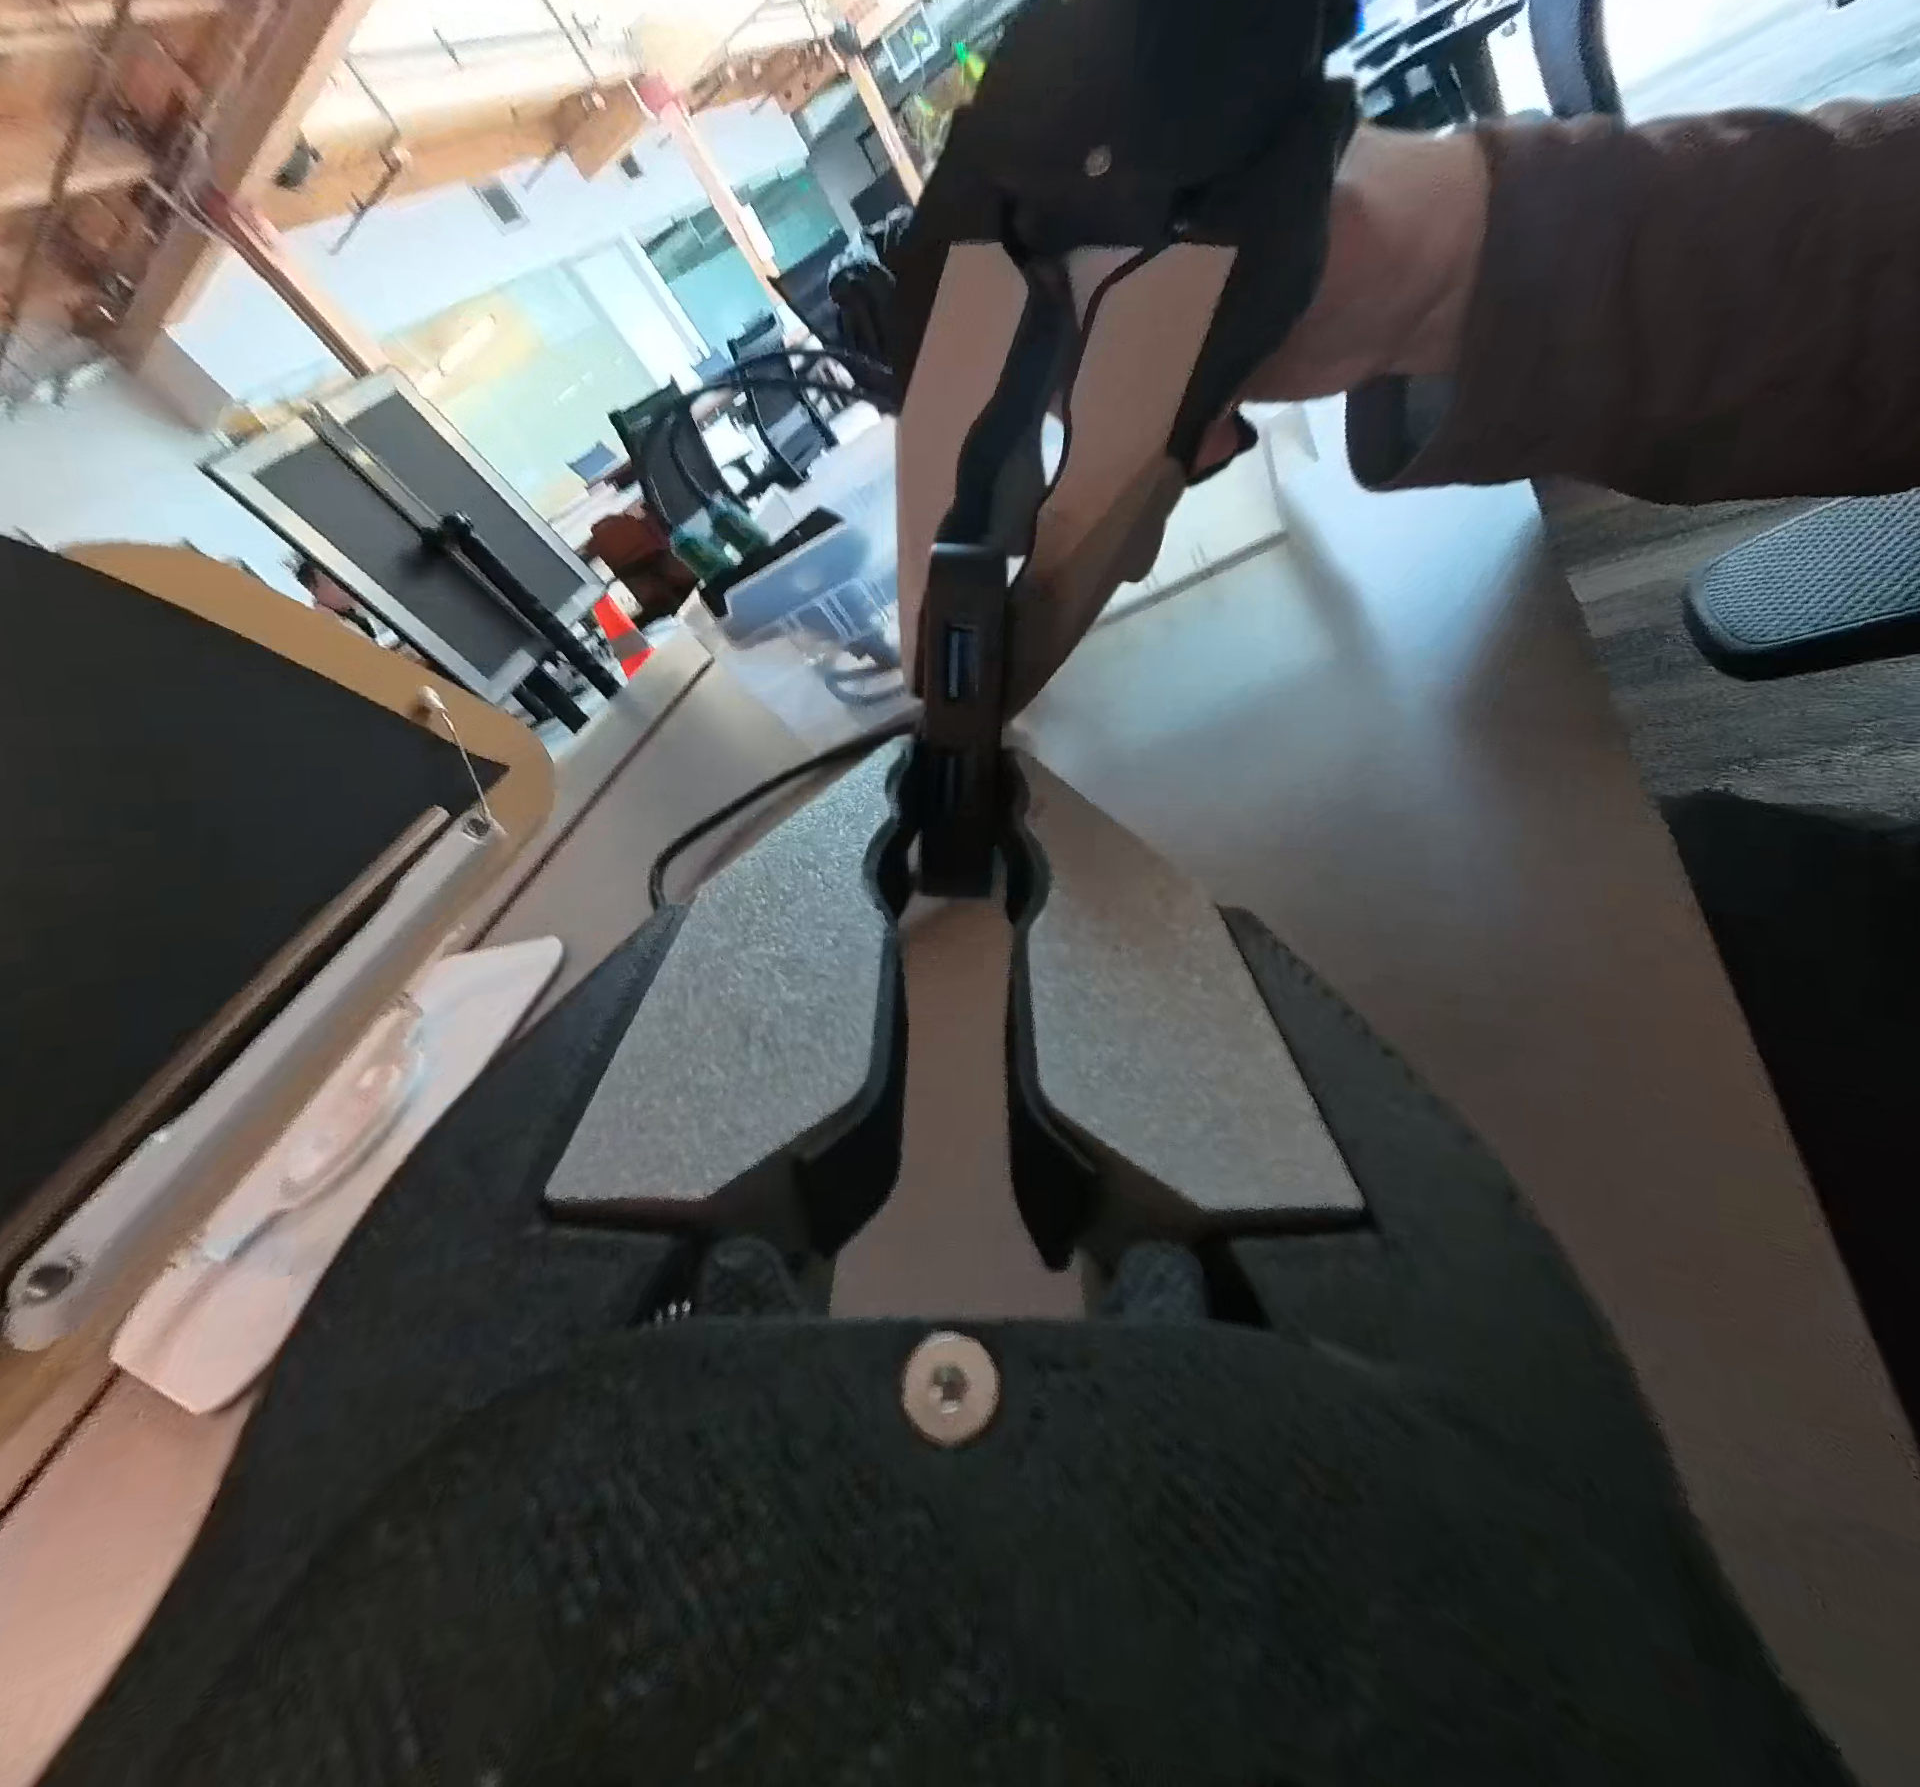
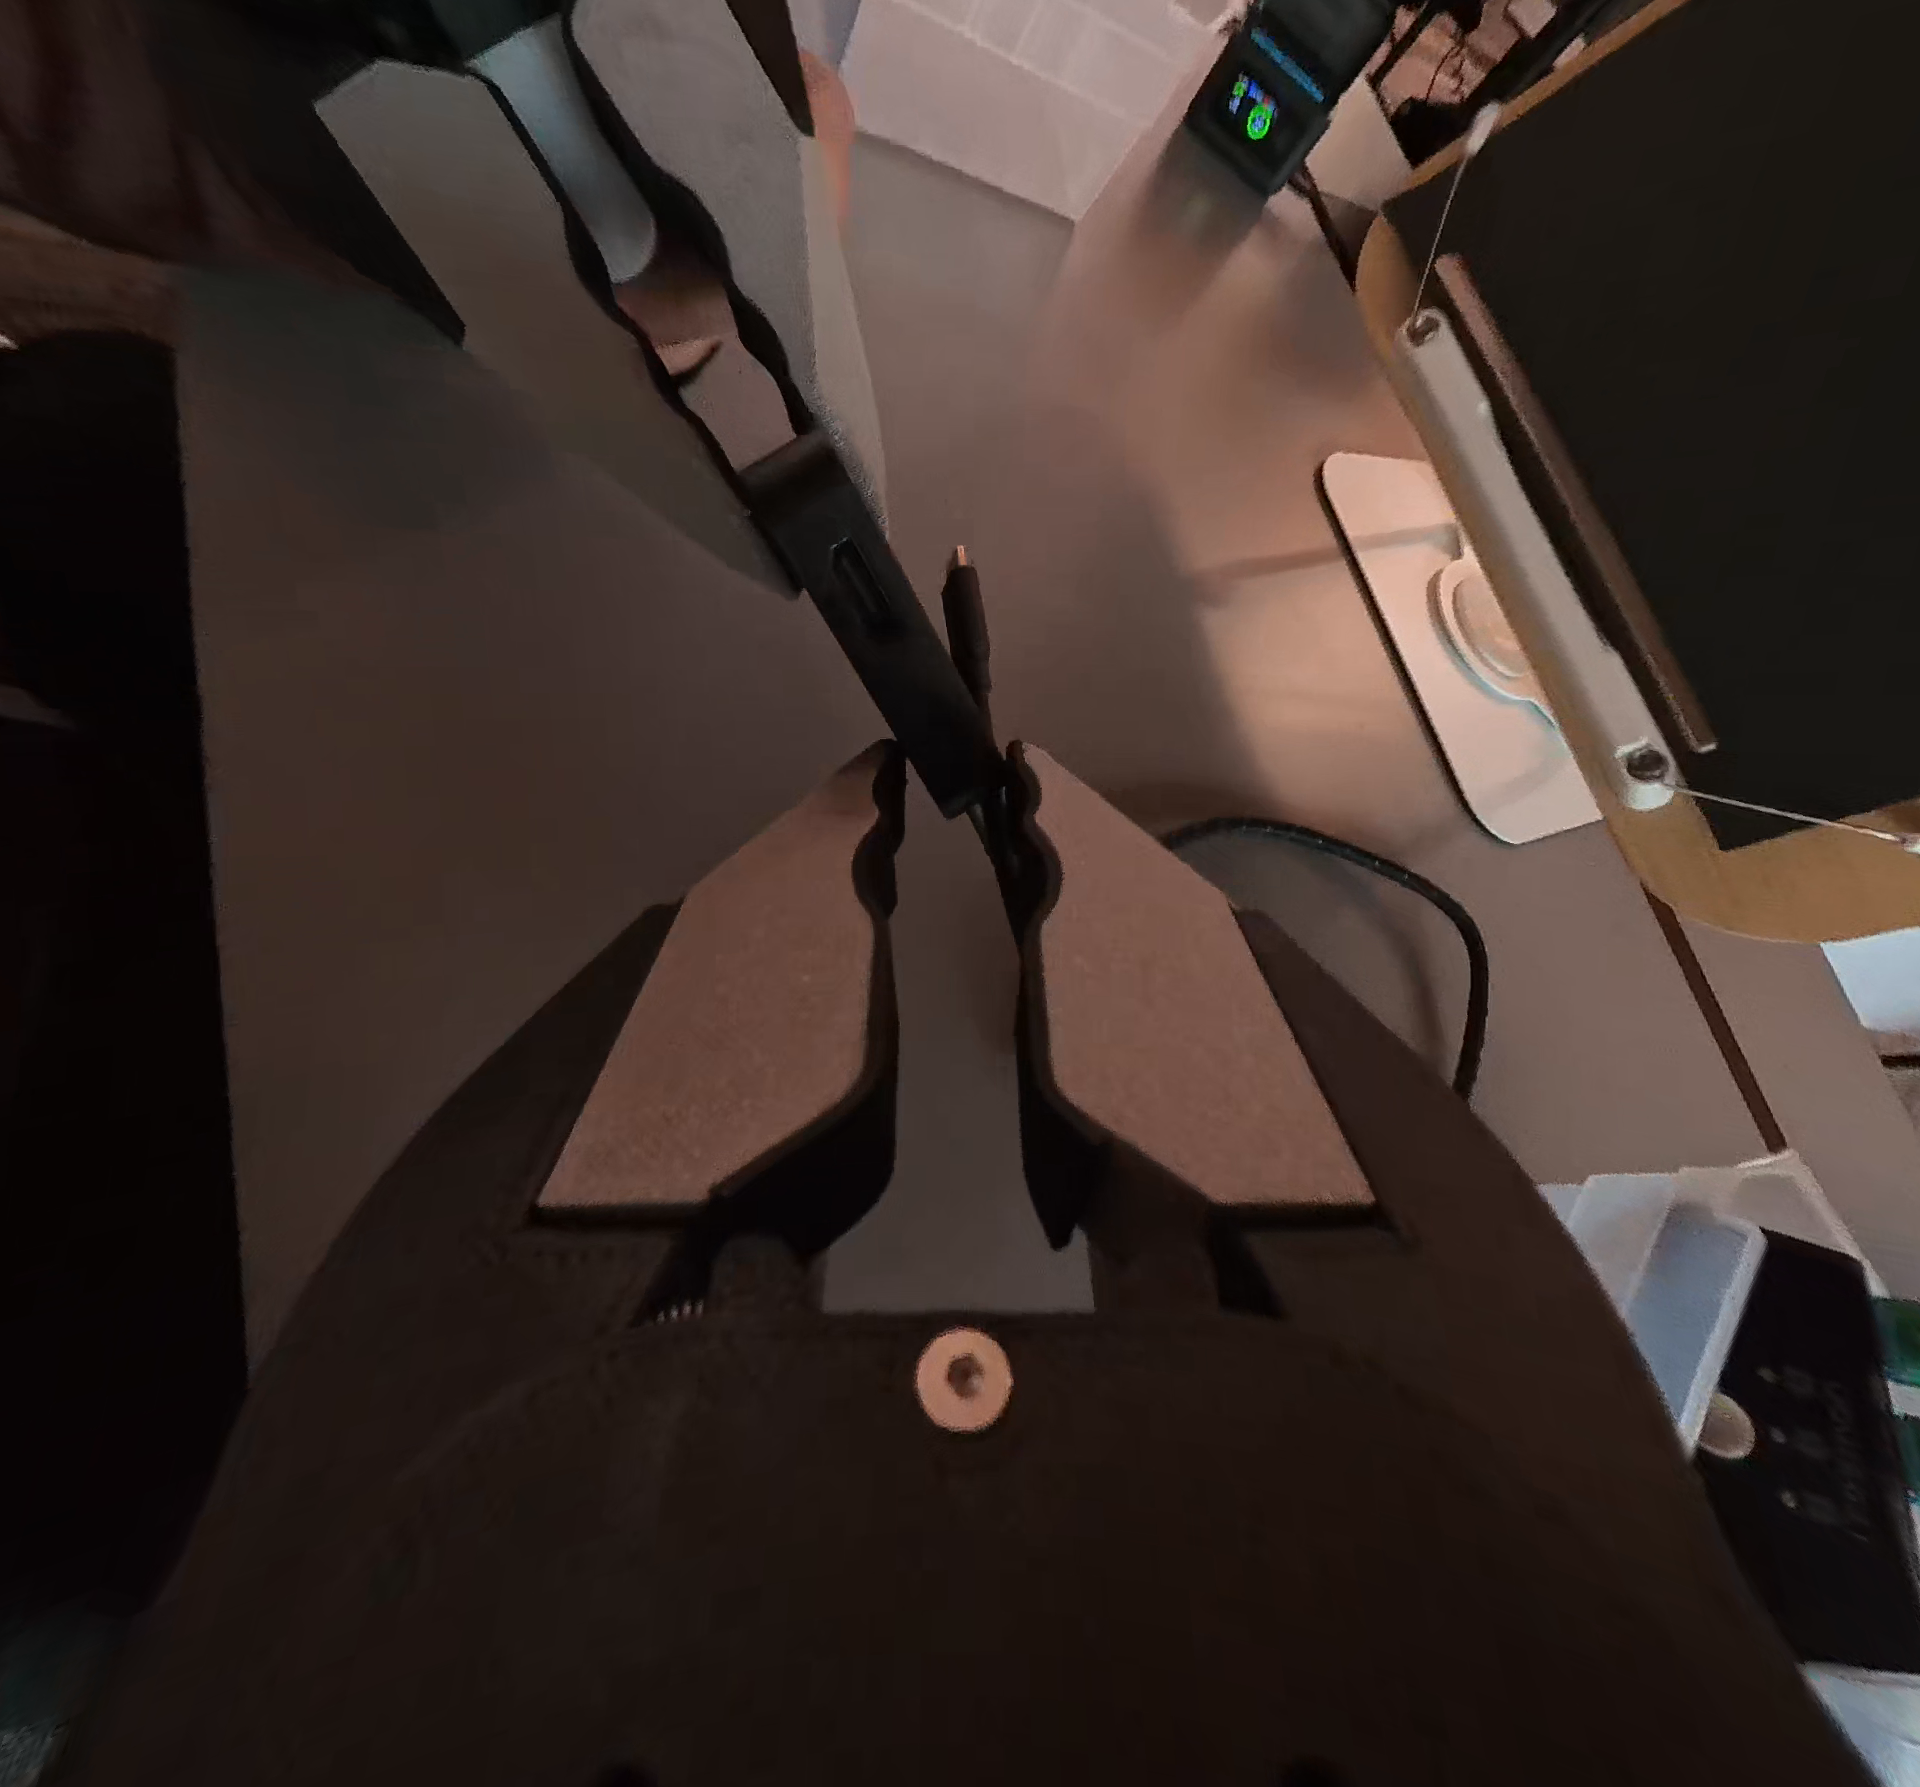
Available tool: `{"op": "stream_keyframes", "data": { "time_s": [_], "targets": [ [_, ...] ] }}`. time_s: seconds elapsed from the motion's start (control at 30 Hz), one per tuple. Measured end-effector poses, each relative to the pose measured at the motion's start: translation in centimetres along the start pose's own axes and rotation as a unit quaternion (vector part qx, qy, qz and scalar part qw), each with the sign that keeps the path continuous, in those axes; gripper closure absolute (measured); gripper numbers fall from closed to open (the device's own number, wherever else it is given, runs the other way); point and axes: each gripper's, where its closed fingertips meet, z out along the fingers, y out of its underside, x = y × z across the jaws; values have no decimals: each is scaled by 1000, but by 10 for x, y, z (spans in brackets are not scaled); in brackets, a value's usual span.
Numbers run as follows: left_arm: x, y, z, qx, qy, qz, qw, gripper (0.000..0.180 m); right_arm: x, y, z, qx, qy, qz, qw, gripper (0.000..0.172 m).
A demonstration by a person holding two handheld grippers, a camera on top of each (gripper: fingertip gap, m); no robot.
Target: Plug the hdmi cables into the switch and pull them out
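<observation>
On the office desk [image 1: 1299,802], our left tongs [image 1: 961,833] clamp the switch [image 1: 961,698], rigid and light; right tongs [image 2: 961,802] pinch its end and springy cable [image 2: 1434,916].

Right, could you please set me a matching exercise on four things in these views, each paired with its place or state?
Things:
1. switch
2. cable plug
3. small lit-screen device
4. white plate

Places or states:
A. lying flat on the table beside the dark screen
B. clamped between the left gripper fingertips
C. loose beside the switch, metal tip bare
D. standing far across the table

Pairs: 1-B; 2-C; 3-D; 4-A
</observation>
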Motion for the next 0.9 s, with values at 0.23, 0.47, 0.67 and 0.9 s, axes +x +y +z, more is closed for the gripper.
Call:
{"op": "stream_keyframes", "data": {
  "time_s": [0.23, 0.47, 0.67, 0.9],
  "targets": [
    [4, 11, 9, -41, -24, 59, 997, 169, -9, 4, 14, -39, 1, -15, 999, 157],
    [-36, 27, 1, -92, -126, 77, 985, 169, 39, 24, -4, -49, 64, 148, 986, 143],
    [-48, 46, 0, -147, -157, 73, 974, 169, 35, 104, 10, -231, 63, 219, 946, 132],
    [-60, 55, -6, -165, -178, 51, 969, 169, -13, 70, 53, -160, -87, 251, 951, 147]
  ]
}}
